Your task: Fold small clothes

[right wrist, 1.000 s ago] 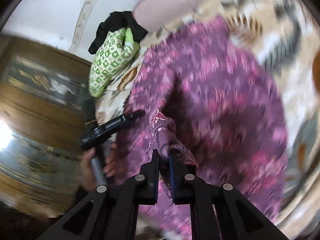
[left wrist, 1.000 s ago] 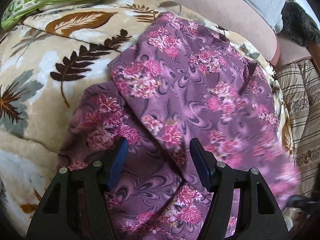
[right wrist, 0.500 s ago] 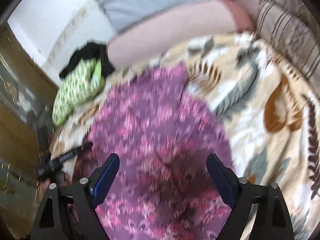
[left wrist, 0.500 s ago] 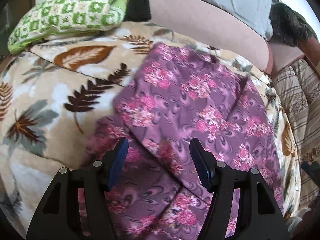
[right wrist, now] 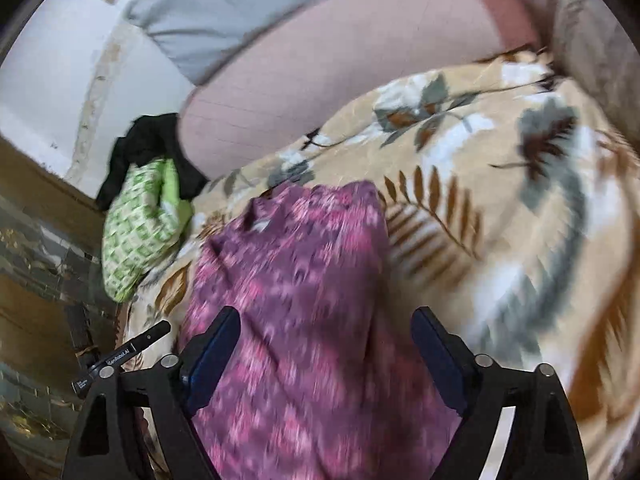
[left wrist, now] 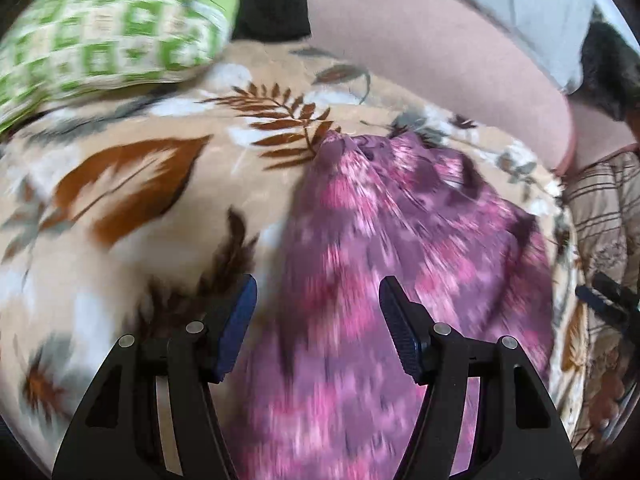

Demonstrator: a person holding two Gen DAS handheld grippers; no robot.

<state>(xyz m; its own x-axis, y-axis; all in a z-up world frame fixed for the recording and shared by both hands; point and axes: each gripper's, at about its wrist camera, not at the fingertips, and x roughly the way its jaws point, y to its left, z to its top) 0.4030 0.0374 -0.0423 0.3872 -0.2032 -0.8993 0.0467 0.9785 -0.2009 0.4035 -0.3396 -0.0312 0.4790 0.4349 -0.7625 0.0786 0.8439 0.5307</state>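
since 1 second ago we have let go with our right gripper: back then its jaws were pinched shut on a fold of the purple floral garment, and now they stand wide with no cloth pressed between them, just starting to narrow again. both our views have also swung, so more of the leaf-print blanket and the green checked pillow show than before.

our left gripper is open too, and empty; its pads hover over the near left edge of the garment, where purple cloth meets blanket.

the garment lies flat on the blanket as a long strip. its long axis runs away from both grippers, from right under the jaws toward the pink sofa back, and it ends in a bunched, narrower far end. in the right wrist view the cloth fills the gap under the jaws, so the near end sits straight below that hand. in the left wrist view the strip lies mostly to the right of the jaws' centre.

we judge the next fold goes across that long axis, near end carried to far end. both hands look about equally near the near end, the right more squarely over it. the heavy blur hides the hem lines.
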